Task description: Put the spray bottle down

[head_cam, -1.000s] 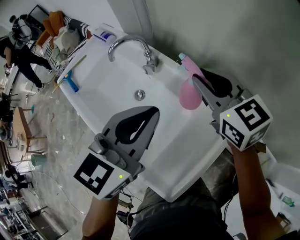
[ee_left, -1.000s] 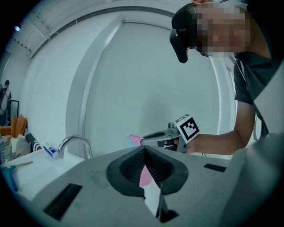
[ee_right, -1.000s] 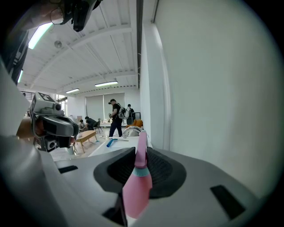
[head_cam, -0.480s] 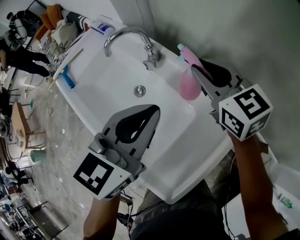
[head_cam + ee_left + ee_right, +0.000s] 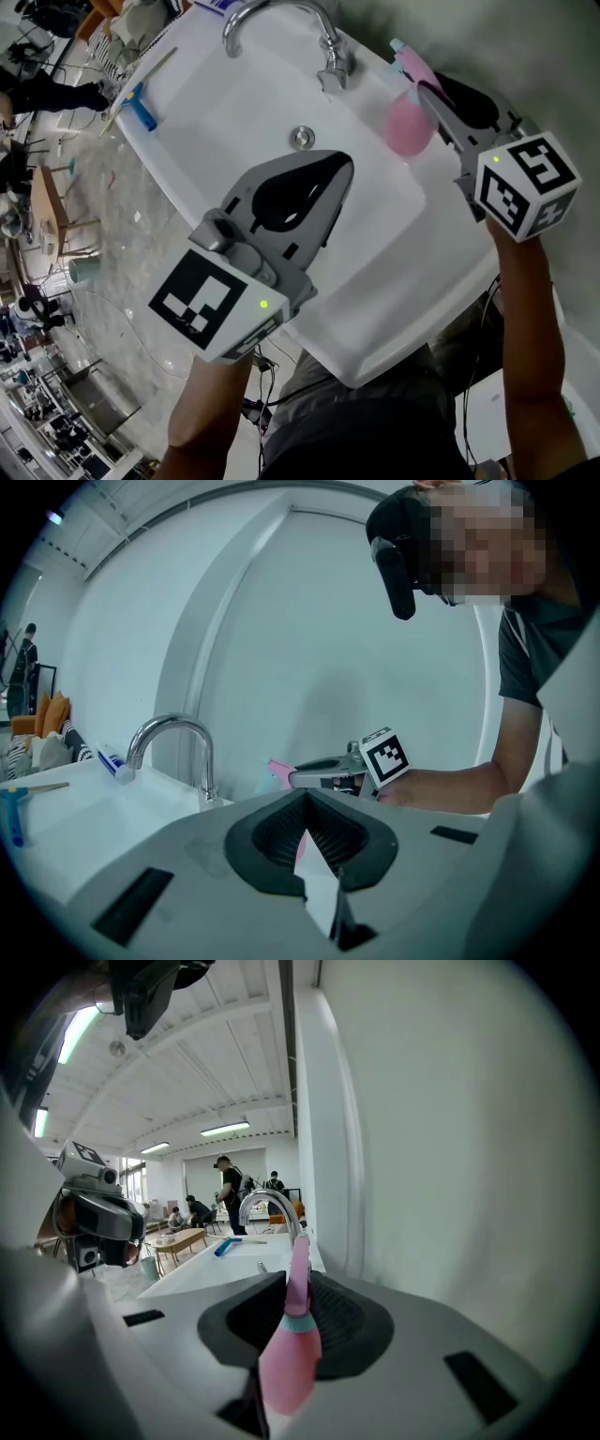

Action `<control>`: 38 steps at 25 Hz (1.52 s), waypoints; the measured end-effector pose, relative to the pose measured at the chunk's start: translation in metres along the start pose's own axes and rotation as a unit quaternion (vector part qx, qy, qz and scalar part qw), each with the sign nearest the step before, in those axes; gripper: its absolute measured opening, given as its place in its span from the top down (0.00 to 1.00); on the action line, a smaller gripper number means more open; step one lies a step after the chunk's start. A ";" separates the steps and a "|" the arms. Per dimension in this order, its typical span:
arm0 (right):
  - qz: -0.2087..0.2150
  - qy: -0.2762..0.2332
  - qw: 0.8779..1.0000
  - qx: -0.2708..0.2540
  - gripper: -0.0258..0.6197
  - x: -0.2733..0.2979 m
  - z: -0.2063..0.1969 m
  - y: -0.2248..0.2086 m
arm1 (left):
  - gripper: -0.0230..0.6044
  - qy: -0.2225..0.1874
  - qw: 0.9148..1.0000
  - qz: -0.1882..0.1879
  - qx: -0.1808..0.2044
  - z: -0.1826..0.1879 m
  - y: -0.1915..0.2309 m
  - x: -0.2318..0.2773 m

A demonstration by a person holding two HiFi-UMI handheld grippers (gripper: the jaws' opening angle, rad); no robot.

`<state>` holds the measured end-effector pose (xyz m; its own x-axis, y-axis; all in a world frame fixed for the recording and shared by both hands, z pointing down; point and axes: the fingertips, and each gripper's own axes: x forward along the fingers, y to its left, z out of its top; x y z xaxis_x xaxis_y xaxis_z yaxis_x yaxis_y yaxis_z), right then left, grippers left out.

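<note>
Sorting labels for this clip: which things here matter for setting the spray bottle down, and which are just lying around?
Part of the job:
spray bottle
right gripper, shut on its neck
sink, the likely landing spot

Lying about:
faucet
blue-handled tool
toothpaste tube
left gripper, holding nothing

There are no words or numbers here that can be read. The cube [image 5: 217, 305] on the left tool [image 5: 342, 164] and the cube [image 5: 525, 185] on the right tool [image 5: 427, 89] show only black and white square patterns, and these are not letters. The small tube [image 5: 110, 761] lying by the tap [image 5: 207, 771] has blue and red print, but it is too small to read.
</note>
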<state>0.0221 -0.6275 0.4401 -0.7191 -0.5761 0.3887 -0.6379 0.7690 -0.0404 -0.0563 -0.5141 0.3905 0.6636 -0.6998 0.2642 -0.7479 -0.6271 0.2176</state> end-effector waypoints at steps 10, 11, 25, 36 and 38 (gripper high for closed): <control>0.015 -0.056 0.998 -0.020 0.83 0.014 0.006 0.005 | 0.96 0.010 1.000 -0.001 -0.011 -0.025 0.014 0.008; 0.016 -0.063 0.998 -0.025 0.83 0.014 0.006 0.006 | 0.96 0.014 1.000 0.000 -0.013 -0.027 0.014 0.009; 0.026 -0.094 0.992 -0.081 0.83 -0.003 -0.016 0.031 | 0.96 0.020 1.000 0.002 -0.015 -0.036 0.016 -0.009; 0.019 -0.070 0.994 -0.078 0.71 -0.010 -0.019 0.038 | 0.96 0.008 1.000 0.009 0.002 -0.024 0.012 -0.034; 0.010 -0.067 0.995 -0.078 0.70 -0.011 -0.021 0.037 | 0.96 0.007 1.000 0.010 0.004 -0.024 0.012 -0.039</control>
<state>0.0121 -0.5871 0.4533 -0.7683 -0.5833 0.2636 -0.5797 0.8087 0.1001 -0.0909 -0.4862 0.4053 0.6481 -0.7079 0.2809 -0.7610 -0.6157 0.2044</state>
